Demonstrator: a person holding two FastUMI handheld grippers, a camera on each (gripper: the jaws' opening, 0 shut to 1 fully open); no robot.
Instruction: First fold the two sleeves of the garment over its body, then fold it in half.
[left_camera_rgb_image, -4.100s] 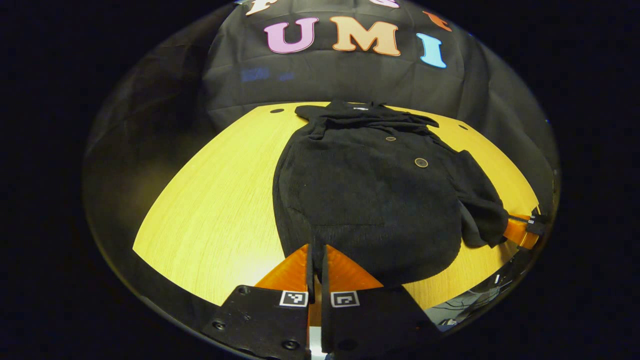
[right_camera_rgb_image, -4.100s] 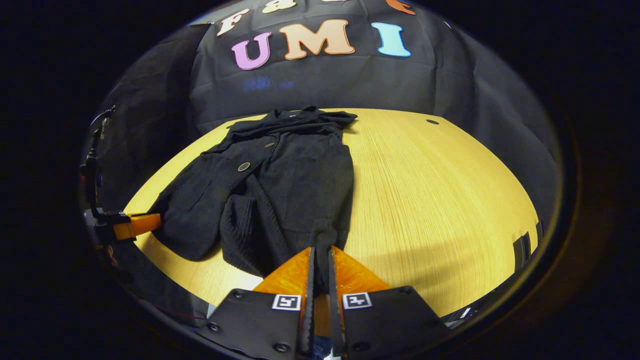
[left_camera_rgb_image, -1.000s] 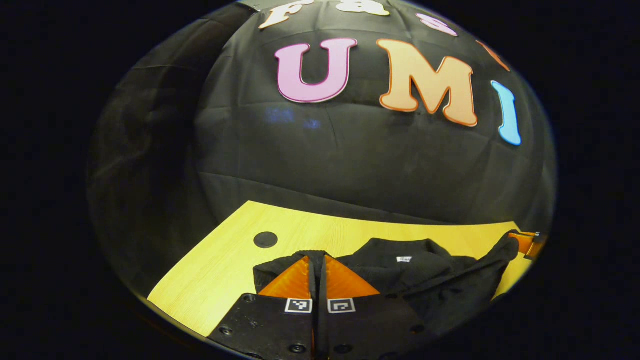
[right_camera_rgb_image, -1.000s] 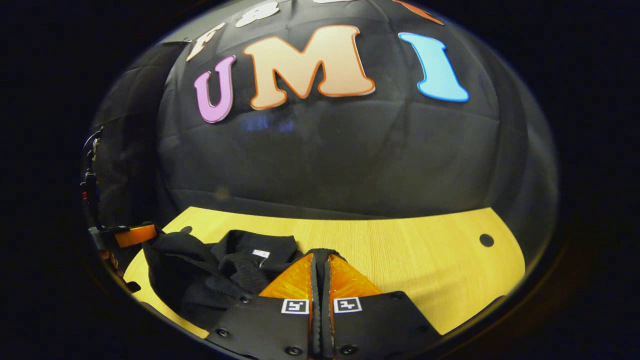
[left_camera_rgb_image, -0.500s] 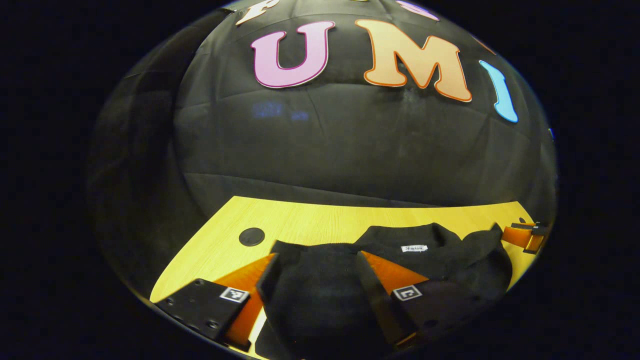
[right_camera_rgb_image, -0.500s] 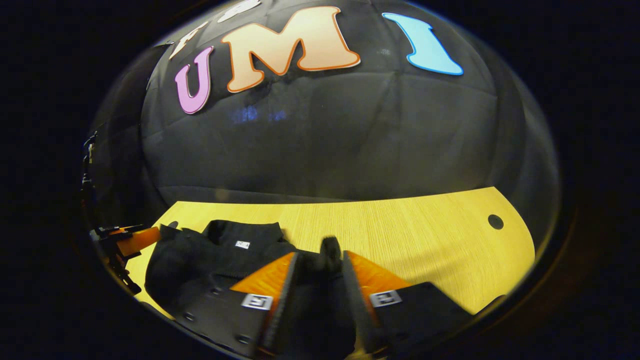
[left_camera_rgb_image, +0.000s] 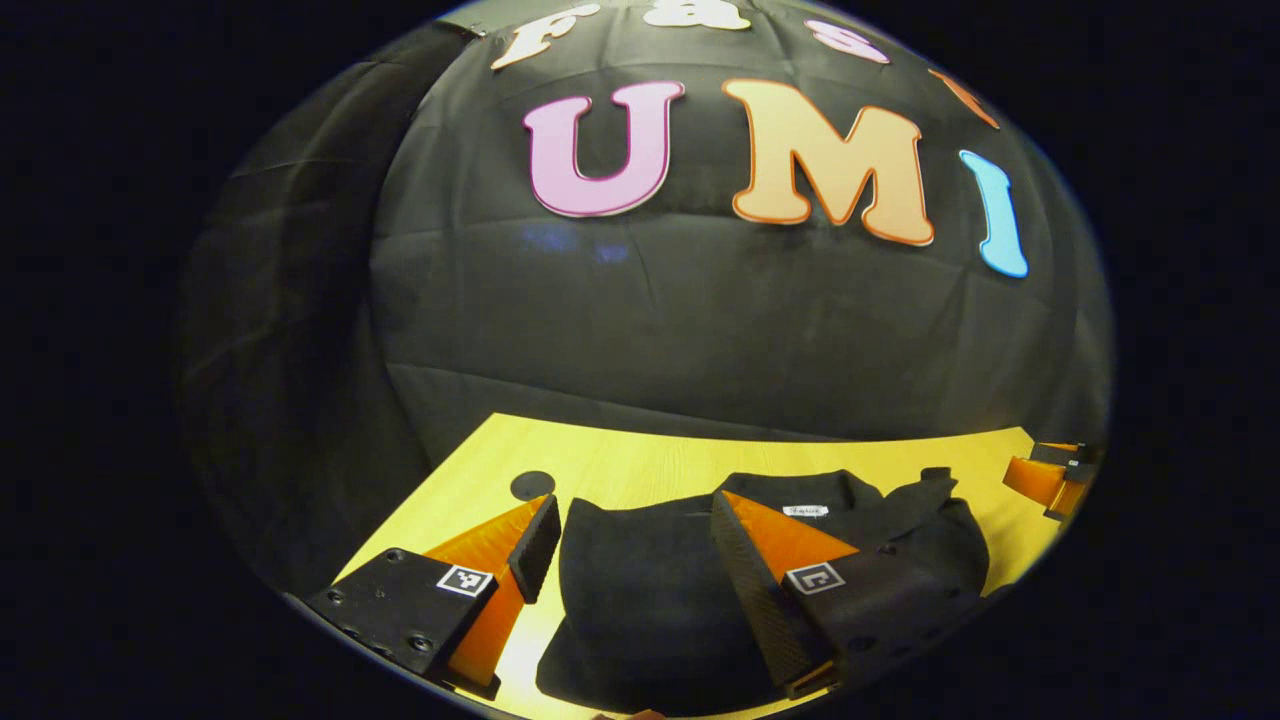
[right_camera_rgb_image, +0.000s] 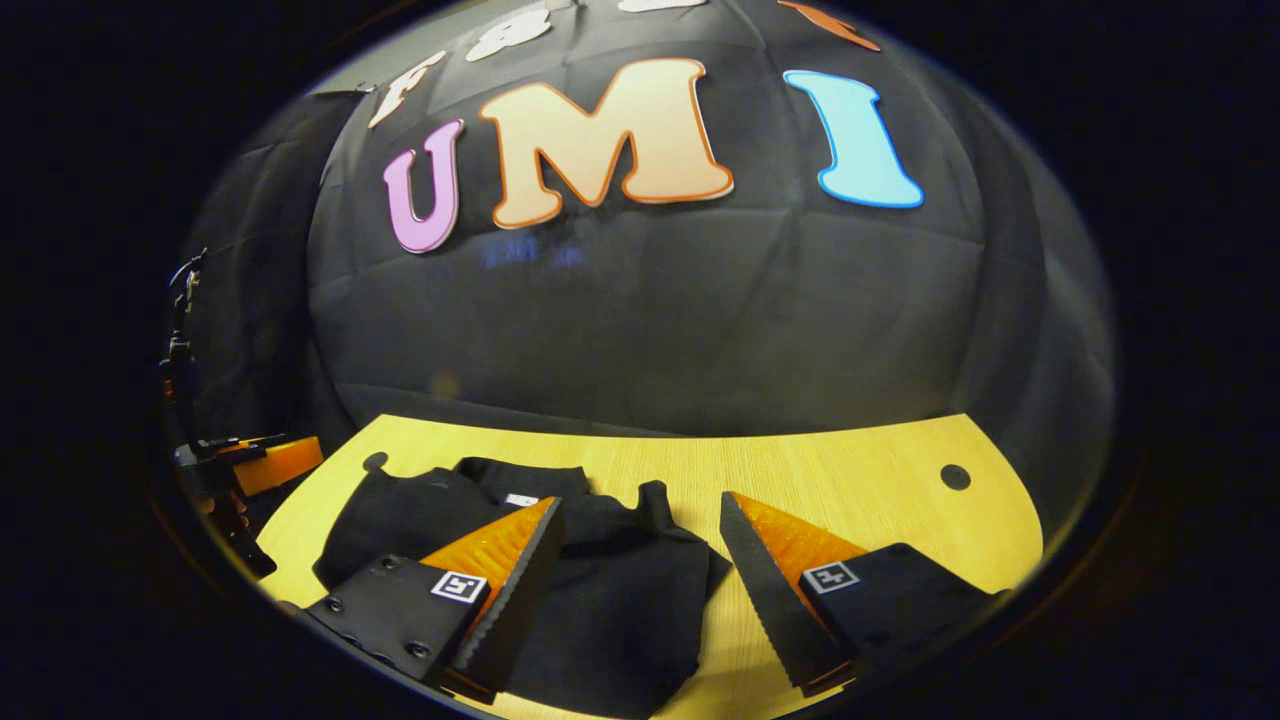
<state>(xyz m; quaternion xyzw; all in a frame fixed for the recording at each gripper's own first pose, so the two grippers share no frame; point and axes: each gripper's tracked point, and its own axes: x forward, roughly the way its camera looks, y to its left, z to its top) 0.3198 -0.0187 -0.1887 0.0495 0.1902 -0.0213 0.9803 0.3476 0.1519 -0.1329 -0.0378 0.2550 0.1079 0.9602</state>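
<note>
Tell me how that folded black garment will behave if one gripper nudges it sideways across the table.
The garment looks like soft, thick knit lying in loose layers, so it would probably bunch and unfold rather than slide as one piece. The wooden table looks smooth, so the bottom layer may slip somewhat. The raised flap near the collar seems likeliest to flop over.

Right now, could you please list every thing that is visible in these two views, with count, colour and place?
garment: one, black, folded on the table's near part, white label at its collar
table: one, light wood, in front of the booth wall
round holes: two, dark, near the table's far corners
booth wall: one, black cloth, behind the table
left gripper: one, open, above the garment
right gripper: one, open, above the garment's right edge
</note>
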